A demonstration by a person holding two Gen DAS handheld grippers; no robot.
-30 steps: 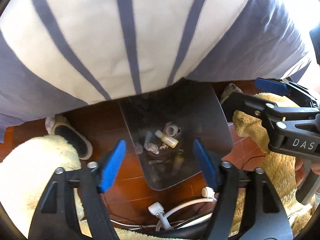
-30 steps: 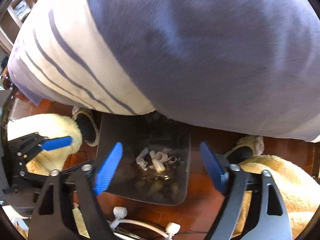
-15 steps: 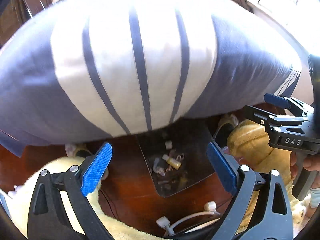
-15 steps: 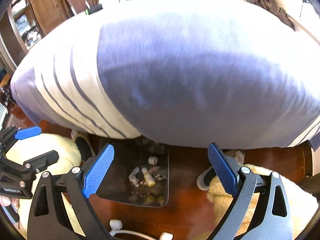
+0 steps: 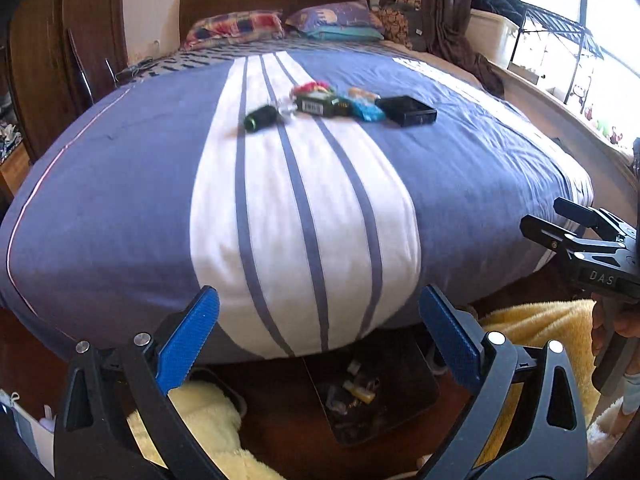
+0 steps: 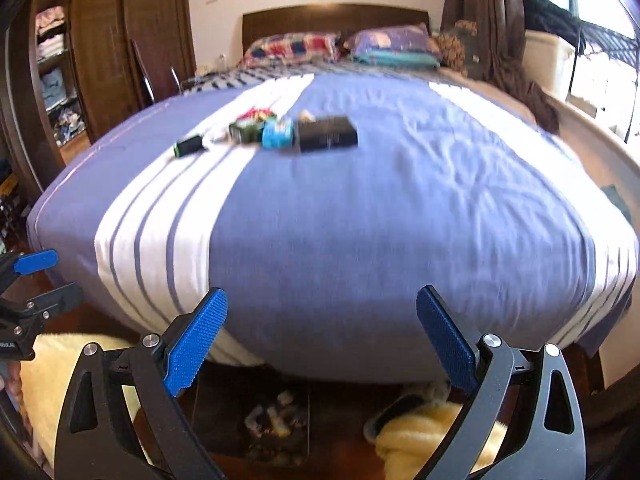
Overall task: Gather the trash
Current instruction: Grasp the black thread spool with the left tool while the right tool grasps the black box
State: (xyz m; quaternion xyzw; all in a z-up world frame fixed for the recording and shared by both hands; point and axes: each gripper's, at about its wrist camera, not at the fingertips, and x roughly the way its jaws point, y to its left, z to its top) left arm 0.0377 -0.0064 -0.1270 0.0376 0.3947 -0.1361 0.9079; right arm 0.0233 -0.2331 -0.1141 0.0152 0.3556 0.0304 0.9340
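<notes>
We're looking out over the bed point(image 5: 120, 184) from its foot, and both tools are empty. The left gripper point(image 5: 318, 338) has its 2 blue pads at the bottom of its frame with the jaws opening out wide, nothing but bedcover and floor between them. The right gripper point(image 6: 322, 336) sits wide too, also with nothing between its pads.

Now, where's the trash? A cluster of litter lies in the upper middle of both frames, well apart from either set of fingers. In the left view we've got the dark green cylinder point(image 5: 262, 117) at the near-left end of the row, its long axis running from lower left to upper right, then a green packet point(image 5: 316, 105), a blue wrapper point(image 5: 367, 111) and the black box point(image 5: 411, 110) at the right end. The right view is blurred, so the packets there are hard to tell apart, but the black box point(image 6: 327, 133) looks closest to that gripper's centre line.

Down at the bottom, the dark bin point(image 5: 416, 384) sits on the floor just under the bed's edge, already holding scraps.

So we'd judge the reach goes forward and up: cylinder for the left, box for the right.
</notes>
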